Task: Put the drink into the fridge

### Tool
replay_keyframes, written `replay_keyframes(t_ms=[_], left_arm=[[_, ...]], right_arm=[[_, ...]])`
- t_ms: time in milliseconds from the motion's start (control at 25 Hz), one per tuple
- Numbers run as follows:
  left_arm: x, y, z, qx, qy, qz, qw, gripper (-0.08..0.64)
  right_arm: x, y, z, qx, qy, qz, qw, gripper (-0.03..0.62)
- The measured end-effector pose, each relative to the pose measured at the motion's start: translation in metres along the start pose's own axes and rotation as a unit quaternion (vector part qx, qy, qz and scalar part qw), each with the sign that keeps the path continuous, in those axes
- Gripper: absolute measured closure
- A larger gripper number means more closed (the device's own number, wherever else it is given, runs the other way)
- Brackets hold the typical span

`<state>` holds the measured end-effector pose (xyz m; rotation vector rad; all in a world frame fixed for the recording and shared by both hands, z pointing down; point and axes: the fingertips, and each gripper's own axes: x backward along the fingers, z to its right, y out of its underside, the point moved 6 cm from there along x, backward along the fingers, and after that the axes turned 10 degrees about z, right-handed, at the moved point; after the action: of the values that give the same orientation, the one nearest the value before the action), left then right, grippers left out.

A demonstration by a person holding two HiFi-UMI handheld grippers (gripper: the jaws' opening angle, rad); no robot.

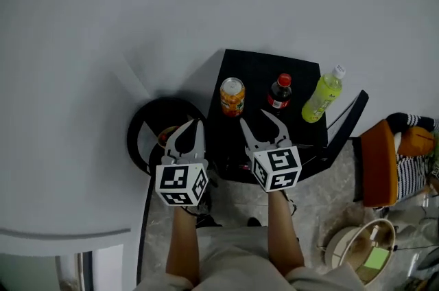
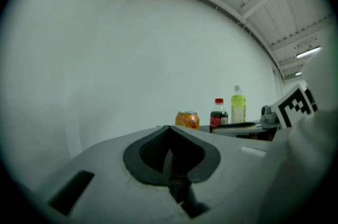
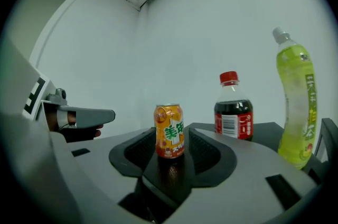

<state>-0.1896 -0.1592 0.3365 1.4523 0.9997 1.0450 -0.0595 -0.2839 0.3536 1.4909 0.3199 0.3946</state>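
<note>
An orange drink can (image 1: 232, 97) stands on the small black table (image 1: 302, 70), with a cola bottle (image 1: 280, 92) and a tall green bottle (image 1: 322, 95) to its right. My right gripper (image 1: 253, 118) is open and level, just short of the can. In the right gripper view the can (image 3: 169, 130) shows framed between the dark pads (image 3: 138, 149), which are not touching it. My left gripper (image 1: 194, 125) hangs off the table's left edge, shut and empty, its tips (image 2: 169, 128) meeting. All three drinks (image 2: 187, 119) lie ahead to its right.
A round black object (image 1: 159, 119) sits on the floor left of the table, under my left gripper. A dark frame (image 1: 348, 119) leans at the table's right, with an orange seat (image 1: 378, 163) and a round basket (image 1: 357, 245) beyond. A white wall stands behind.
</note>
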Motion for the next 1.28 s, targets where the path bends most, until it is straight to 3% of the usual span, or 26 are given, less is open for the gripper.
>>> replay_keyframes(t_ms=[80,240,520,840,1080,1280], left_arm=[[-0.018,-0.003,-0.022,0.013,0.019,0.006,0.9997,0.549],[-0.051,0.007,-0.055,0.031,0.064,0.0,0.9975,0.549],[-0.086,0.012,-0.089,0.046,0.123,-0.004,0.9913,0.549],[-0.11,0.011,-0.117,0.05,0.159,-0.008,0.9859,0.551],[-0.117,0.018,-0.13,0.064,0.178,-0.009,0.982,0.549],[-0.111,0.026,-0.115,0.085,0.19,-0.012,0.9781,0.549]], right_arm=[[-0.021,-0.003,-0.008,0.011,0.014,-0.004,1.0,0.395],[-0.056,-0.004,-0.014,0.033,0.054,-0.007,0.998,0.34],[-0.089,0.005,-0.017,0.001,0.084,-0.022,0.996,0.272],[-0.115,0.01,-0.016,0.035,0.154,-0.05,0.986,0.268],[-0.116,0.012,-0.023,0.036,0.17,-0.05,0.983,0.268],[-0.095,0.009,-0.029,0.039,0.18,-0.042,0.982,0.268]])
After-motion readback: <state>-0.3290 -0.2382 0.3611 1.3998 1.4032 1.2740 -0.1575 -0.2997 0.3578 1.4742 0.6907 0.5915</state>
